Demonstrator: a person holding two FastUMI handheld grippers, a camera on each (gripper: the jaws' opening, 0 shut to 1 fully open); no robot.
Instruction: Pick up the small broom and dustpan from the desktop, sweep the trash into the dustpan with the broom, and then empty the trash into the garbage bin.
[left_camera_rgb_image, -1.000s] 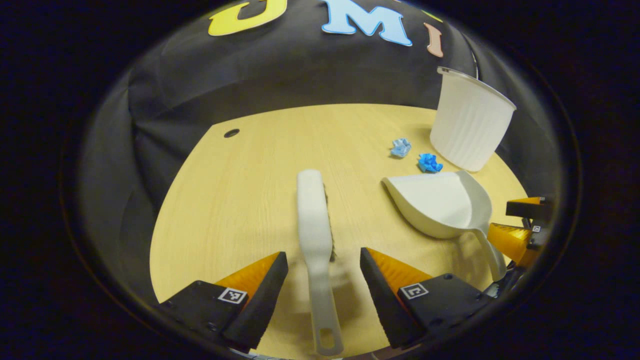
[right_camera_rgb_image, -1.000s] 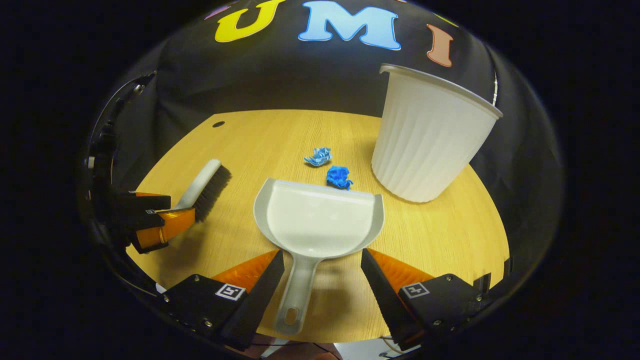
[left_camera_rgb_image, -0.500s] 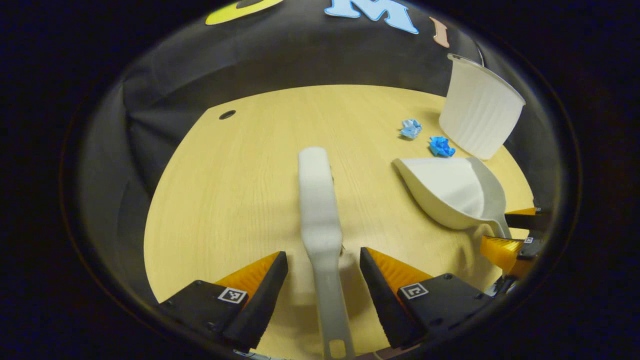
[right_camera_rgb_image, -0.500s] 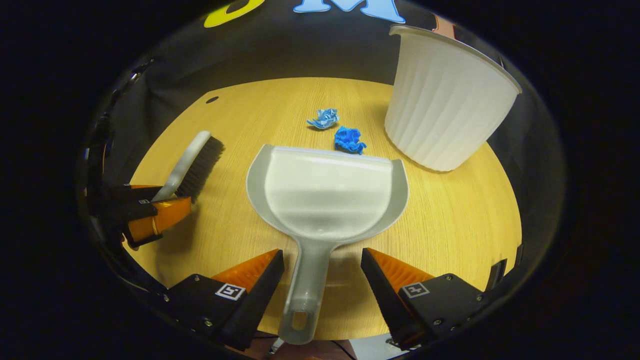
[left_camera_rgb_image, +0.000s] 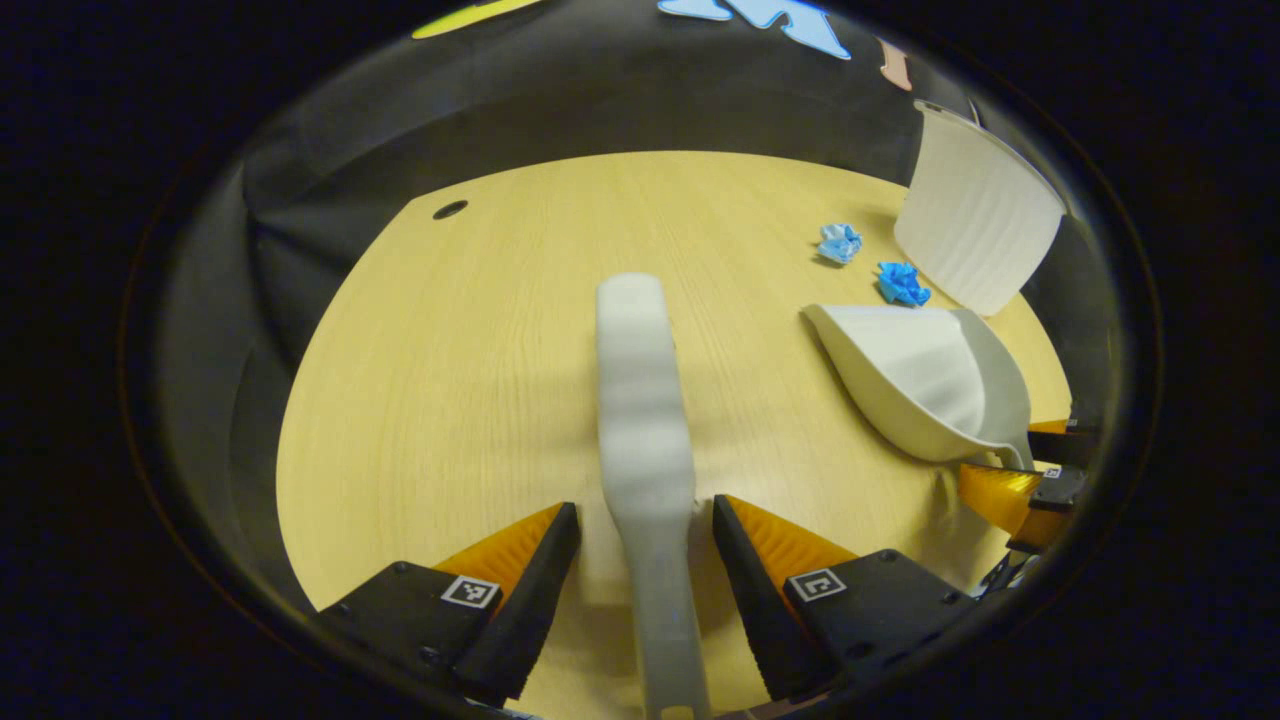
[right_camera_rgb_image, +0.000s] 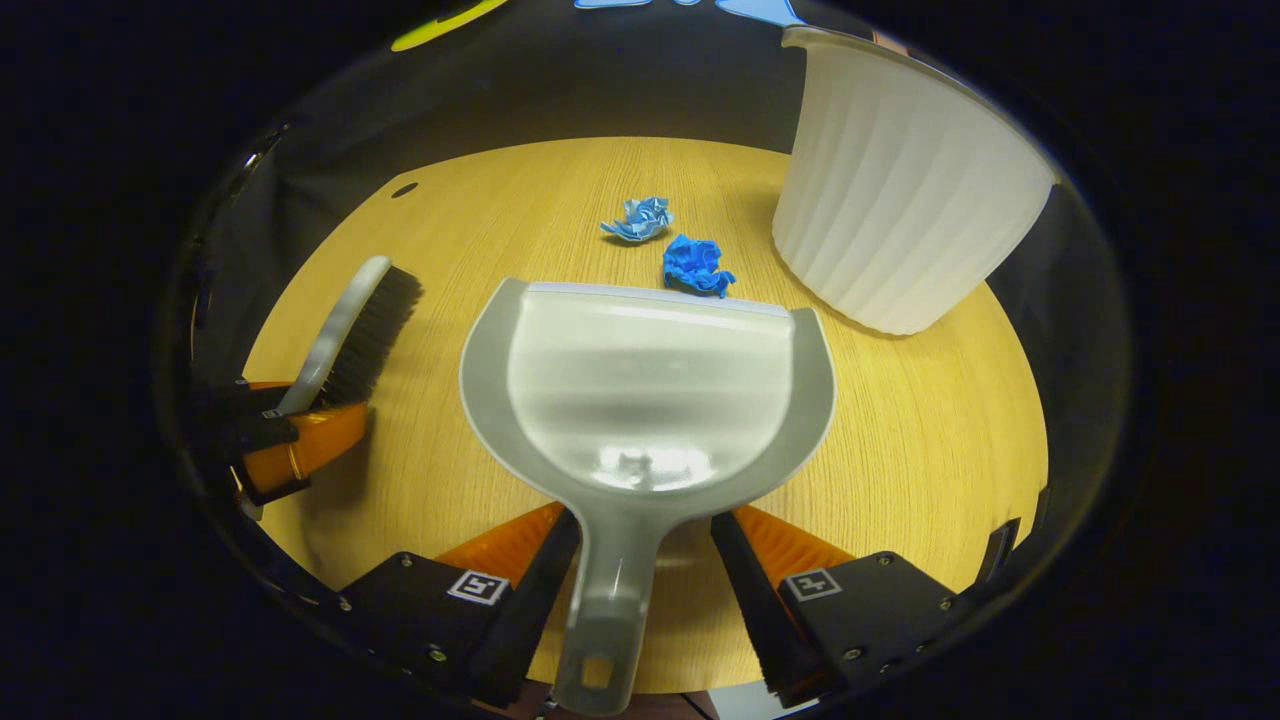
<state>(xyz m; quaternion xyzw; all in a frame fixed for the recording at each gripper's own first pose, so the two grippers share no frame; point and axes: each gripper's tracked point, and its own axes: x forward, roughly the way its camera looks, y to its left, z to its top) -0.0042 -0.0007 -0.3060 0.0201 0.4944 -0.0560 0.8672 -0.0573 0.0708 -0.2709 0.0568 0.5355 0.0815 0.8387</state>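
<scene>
Compared with one second earlier: both tools drawn deeper between the fingers, handles now straddled close to the grip point; jaw gaps slightly narrower, nothing yet lifted, so pickup judged imminent but not made. Left gripper (left_camera_rgb_image: 638, 520): fingers apart on either side of the small broom (left_camera_rgb_image: 640, 400), handle running back between them, a gap visible on each side, no pressing contact evident; broom lying on the desktop (left_camera_rgb_image: 450, 350), back of the head upward, bristles seen on its right side in the right gripper view (right_camera_rgb_image: 375, 325). Right gripper (right_camera_rgb_image: 645, 525): fingers likewise parted around the neck of the dustpan (right_camera_rgb_image: 650, 400), close to the handle, firm contact not confirmed; pan resting flat, open lip pointing away toward the trash. Two blue crumpled scraps (right_camera_rgb_image: 695, 265) just beyond that lip, the darker one nearly touching it, the paler one a little farther off. Garbage bin (right_camera_rgb_image: 900, 190) upright to the right of the scraps, near the pan. Pose: both grippers low, tilted down over the desktop, side by side, each aligned along its tool's handle. Next step, by judgement: closing on both handles.
</scene>
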